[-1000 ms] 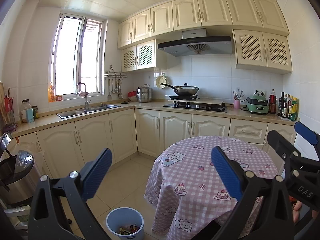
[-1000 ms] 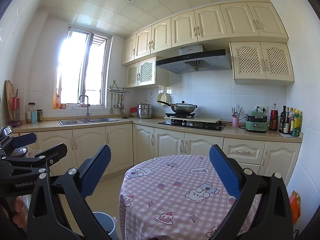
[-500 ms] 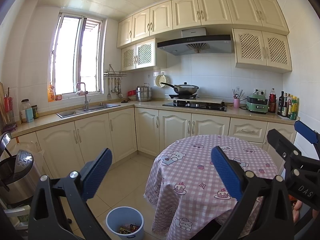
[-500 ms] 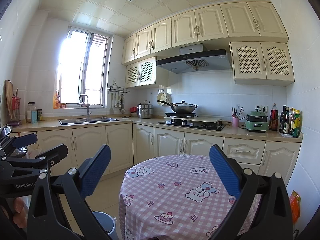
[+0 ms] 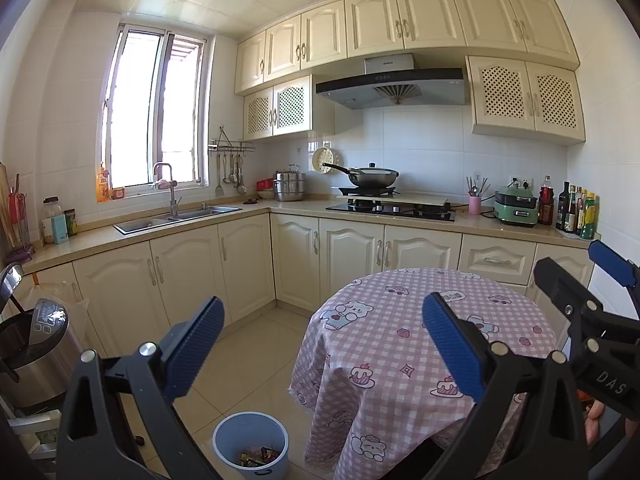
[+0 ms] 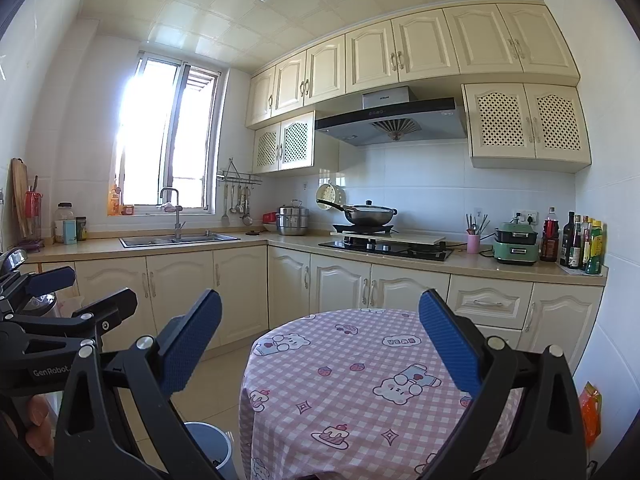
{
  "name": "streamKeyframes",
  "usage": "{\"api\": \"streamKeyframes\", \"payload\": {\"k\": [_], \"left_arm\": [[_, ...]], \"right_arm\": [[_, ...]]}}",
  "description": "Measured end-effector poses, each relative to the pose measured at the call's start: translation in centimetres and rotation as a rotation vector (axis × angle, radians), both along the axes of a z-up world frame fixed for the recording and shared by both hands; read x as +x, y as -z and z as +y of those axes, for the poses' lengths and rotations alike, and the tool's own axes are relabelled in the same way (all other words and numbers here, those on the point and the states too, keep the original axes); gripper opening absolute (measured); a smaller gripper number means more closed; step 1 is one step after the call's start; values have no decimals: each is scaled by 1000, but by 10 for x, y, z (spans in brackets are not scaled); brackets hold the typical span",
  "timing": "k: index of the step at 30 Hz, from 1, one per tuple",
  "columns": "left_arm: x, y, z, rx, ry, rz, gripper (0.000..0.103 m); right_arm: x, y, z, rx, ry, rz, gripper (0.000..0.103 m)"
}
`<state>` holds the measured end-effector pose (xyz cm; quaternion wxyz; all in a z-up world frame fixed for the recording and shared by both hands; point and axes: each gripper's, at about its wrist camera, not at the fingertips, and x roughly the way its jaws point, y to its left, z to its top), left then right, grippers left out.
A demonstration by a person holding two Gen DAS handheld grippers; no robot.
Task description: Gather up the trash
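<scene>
A light blue trash bin (image 5: 251,450) stands on the tiled floor left of a round table (image 5: 416,344) covered by a pink checked cloth; colourful wrappers lie at its bottom. Only its rim (image 6: 210,446) shows in the right wrist view. My left gripper (image 5: 322,344) is held high above the floor between bin and table, open, with nothing between its blue pads. My right gripper (image 6: 320,340) hovers over the near side of the table (image 6: 360,380), also open with nothing in it. No trash shows on the cloth. Each gripper appears at the edge of the other's view.
Cream cabinets and a counter (image 5: 192,228) run along the left and back walls, with a sink (image 5: 176,216), a stove with a wok (image 5: 372,178) and bottles (image 5: 576,212). A steel pedal bin (image 5: 32,352) stands at far left. An orange bag (image 6: 590,412) hangs at right.
Both views have barely shifted; the left wrist view tilted down very slightly. Both grippers stay open and hold nothing.
</scene>
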<state>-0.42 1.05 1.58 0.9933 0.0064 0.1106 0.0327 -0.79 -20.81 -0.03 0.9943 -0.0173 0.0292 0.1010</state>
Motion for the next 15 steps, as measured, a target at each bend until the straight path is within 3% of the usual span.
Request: {"api": "streamKeyframes", "payload": {"k": [15], "left_arm": [[4, 2, 5, -2, -4, 11, 97]], "right_arm": [[5, -1, 2, -11, -7, 5, 95]]}}
